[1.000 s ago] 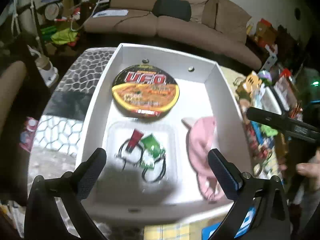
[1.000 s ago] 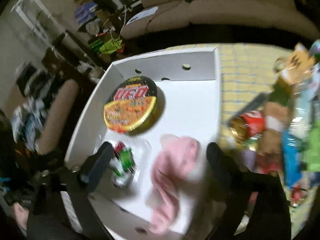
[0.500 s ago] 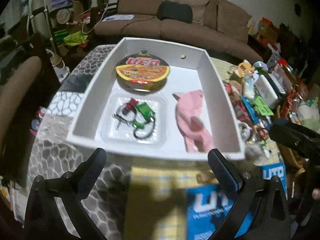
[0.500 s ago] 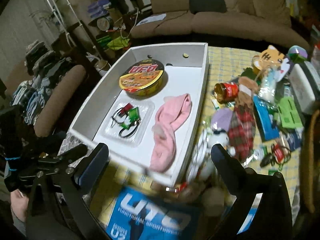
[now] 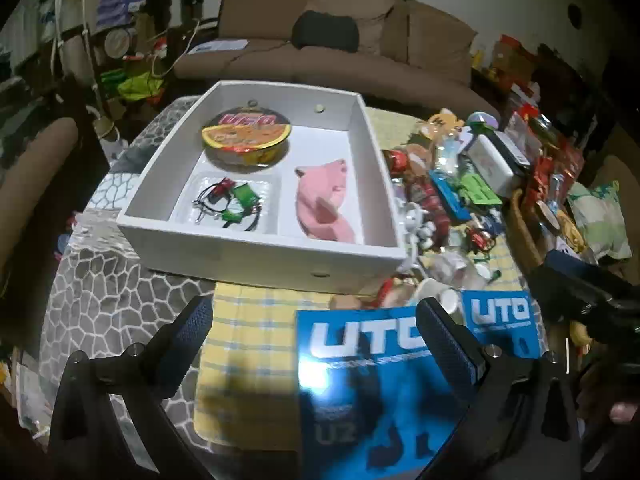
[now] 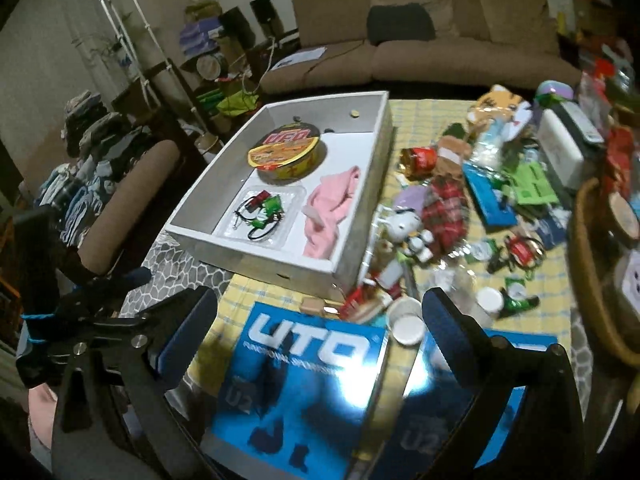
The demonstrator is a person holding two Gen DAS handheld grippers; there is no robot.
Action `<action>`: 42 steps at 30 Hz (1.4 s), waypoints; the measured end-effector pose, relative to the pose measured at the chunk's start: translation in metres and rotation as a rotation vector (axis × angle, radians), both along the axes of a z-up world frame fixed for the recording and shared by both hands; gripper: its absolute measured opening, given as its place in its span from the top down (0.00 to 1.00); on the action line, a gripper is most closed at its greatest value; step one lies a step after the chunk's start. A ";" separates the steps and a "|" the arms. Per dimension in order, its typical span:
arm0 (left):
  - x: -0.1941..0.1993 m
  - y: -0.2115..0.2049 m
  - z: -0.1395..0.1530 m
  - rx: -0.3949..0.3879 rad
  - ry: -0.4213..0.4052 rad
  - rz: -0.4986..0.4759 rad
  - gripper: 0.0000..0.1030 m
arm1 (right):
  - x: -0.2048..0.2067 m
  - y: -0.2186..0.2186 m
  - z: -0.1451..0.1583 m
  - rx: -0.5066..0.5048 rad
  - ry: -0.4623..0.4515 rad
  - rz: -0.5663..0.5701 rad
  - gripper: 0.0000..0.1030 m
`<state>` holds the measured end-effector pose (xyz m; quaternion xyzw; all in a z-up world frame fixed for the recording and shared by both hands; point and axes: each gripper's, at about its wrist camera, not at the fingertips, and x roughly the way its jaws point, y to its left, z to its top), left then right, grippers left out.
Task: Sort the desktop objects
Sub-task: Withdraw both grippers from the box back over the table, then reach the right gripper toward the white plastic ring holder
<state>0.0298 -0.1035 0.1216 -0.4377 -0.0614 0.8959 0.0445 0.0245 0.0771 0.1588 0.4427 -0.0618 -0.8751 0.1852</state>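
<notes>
Both grippers empty, held back above the near edge of the tabletop [image 5: 256,336]; left gripper [image 5: 312,336] fingers wide apart, right gripper [image 6: 320,320] fingers wide apart too

White box [image 5: 260,250] as landmark. Inside it: noodle bowl [image 5: 246,136] at the far wall, clear tray of cables [image 5: 228,204] in the near left corner, pink cloth [image 5: 324,204] along the right wall. Right of box: loose heap of unsorted items [image 6: 460,200], toys, packets, a red-lidded jar [image 6: 418,158], a paper cup [image 6: 406,320] near the box's front right corner. In front of box: two blue UTO packages [image 6: 312,360], glossy, glare on top

Step in hand, by judgement: choosing next pick from the heap. Best to take one item lying free at the heap's edge, approach from above, close on a firm part, lift clear of neighbours before crossing the box wall; open floor left inside behind the cloth

Surface: yellow checked cloth over grey pebble-pattern cover. Beyond box: brown sofa [image 6: 420,40], dark cushion, cluttered shelves, dim light
</notes>
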 end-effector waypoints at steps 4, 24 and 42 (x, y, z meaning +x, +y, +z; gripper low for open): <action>0.010 0.020 0.009 -0.018 0.021 -0.014 0.00 | 0.016 0.022 -0.001 0.018 0.010 -0.036 0.00; -0.049 0.116 -0.023 -0.005 0.021 -0.110 0.00 | -0.010 0.121 -0.019 0.144 0.072 -0.163 0.00; -0.103 0.127 -0.053 0.208 -0.055 -0.224 0.00 | -0.108 0.158 -0.099 -0.151 -0.155 -0.069 0.00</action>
